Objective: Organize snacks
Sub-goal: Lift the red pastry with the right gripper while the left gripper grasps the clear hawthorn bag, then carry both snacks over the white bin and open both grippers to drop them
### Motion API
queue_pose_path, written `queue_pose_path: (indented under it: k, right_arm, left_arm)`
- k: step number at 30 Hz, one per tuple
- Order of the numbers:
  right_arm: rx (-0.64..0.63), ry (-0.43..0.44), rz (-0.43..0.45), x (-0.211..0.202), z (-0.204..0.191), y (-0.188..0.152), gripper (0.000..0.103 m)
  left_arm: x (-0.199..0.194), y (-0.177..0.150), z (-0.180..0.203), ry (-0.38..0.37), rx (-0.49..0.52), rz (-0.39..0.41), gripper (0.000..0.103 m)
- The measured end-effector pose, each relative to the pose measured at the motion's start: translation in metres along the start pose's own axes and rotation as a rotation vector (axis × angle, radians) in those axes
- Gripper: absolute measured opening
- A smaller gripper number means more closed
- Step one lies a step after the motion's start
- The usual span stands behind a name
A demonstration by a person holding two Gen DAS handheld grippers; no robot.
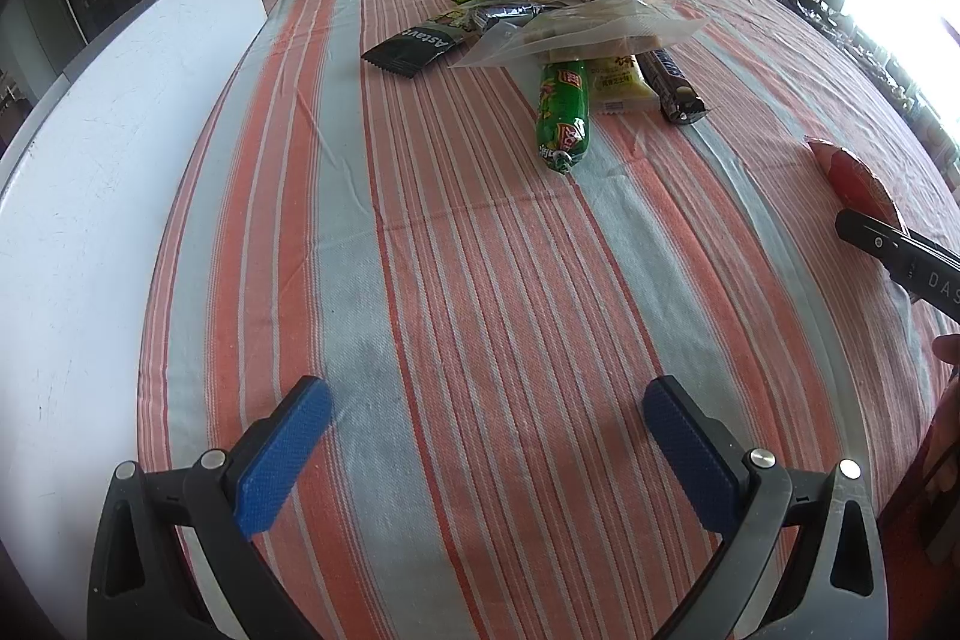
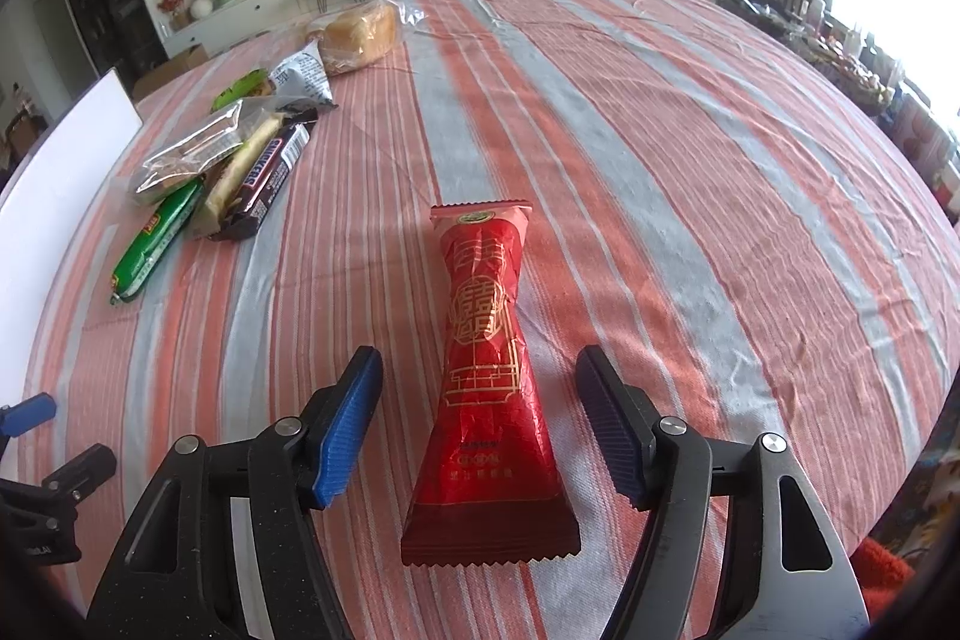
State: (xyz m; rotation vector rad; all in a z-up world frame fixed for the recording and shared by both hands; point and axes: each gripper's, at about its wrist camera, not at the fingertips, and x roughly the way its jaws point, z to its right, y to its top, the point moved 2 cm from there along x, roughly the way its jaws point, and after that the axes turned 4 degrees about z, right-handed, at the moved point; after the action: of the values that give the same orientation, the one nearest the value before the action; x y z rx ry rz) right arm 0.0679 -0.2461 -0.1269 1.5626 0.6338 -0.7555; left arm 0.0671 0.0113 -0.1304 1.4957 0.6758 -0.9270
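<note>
Striped tablecloth [image 2: 660, 148] bears a Snickers bar [image 2: 270, 172]; both jaws spread, red packet [image 2: 486, 388] lying free between the right's

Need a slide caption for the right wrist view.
Right gripper open around a red snack packet lying on the striped tablecloth.

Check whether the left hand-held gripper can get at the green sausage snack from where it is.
Probably yes: the left hand-held gripper stands open, with only bare striped tablecloth between it and the green sausage snack.

Bright daylight glares from the right-hand windows; fisheye edges bend and darken.
</note>
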Motion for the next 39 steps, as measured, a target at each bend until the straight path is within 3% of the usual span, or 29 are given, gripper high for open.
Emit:
queue_pose_path:
  k: [6,8,14,17,20,26,27,29,30,33,37,39]
  right_arm:
    - [0.002,0.001,0.000,0.000,0.000,0.000,0.070]
    - [0.008,0.007,0.001,0.000,0.000,0.000,0.070]
    - [0.031,0.025,0.005,0.000,0.003,0.000,0.071]
    - [0.024,0.019,0.004,0.001,0.003,0.000,0.071]
    - [0.023,0.018,0.004,0.000,0.003,0.000,0.071]
    - [0.032,0.027,0.005,0.000,0.005,0.000,0.071]
    - [0.034,0.030,0.005,0.000,0.006,0.000,0.071]
    - [0.043,0.039,0.006,-0.001,0.008,0.000,0.071]
    - [0.054,0.049,0.007,-0.002,0.010,0.000,0.071]
    - [0.169,0.165,0.021,-0.005,0.027,0.000,0.072]
    - [0.562,0.511,0.015,0.002,0.079,-0.009,0.069]
    - [0.679,0.555,-0.014,0.008,0.099,-0.010,0.061]
  left_arm:
    - [0.002,0.004,0.000,-0.007,0.005,-0.023,0.103]
    - [0.001,0.012,-0.004,-0.040,-0.016,-0.035,0.103]
    - [-0.032,0.077,-0.023,-0.190,-0.110,0.071,0.103]
    - [-0.031,0.117,-0.016,-0.282,-0.090,0.070,0.103]
    - [-0.005,0.154,0.007,-0.346,-0.006,-0.009,0.103]
    - [0.078,0.189,0.043,-0.259,0.104,-0.225,0.102]
    - [0.087,0.188,0.045,-0.246,0.107,-0.242,0.100]
    - [0.093,0.188,0.043,-0.219,0.101,-0.243,0.061]
    - [0.090,0.188,0.040,-0.228,0.079,-0.231,0.059]
    - [0.074,0.181,0.022,-0.286,0.004,-0.207,0.054]
    - [0.033,0.158,-0.002,-0.318,-0.024,-0.133,0.054]
    - [0.011,0.145,-0.014,-0.330,-0.041,-0.092,0.054]
